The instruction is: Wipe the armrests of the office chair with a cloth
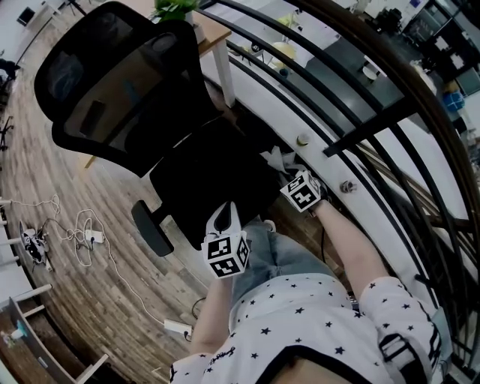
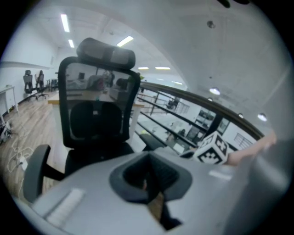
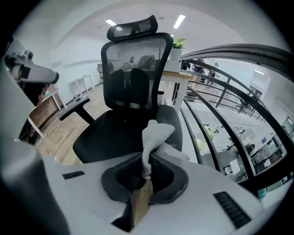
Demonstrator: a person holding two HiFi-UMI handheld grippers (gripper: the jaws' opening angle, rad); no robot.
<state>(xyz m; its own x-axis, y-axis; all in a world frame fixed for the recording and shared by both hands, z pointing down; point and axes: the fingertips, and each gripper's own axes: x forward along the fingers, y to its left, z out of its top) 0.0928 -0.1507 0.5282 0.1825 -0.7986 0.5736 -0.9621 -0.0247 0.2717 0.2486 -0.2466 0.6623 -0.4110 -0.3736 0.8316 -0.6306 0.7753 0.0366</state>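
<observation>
R gripper: jaws pinched tight on crumpled white cloth, held over seat front of black mesh-back office chair, beside dark metal railing. L gripper: jaws closed, nothing between, near chair's dark armrest pad.

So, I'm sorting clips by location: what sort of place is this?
Probably an open-plan office on an upper level: a mesh-backed office chair, a wooden desk with a plant, and a railing overlooking a lower floor.
</observation>
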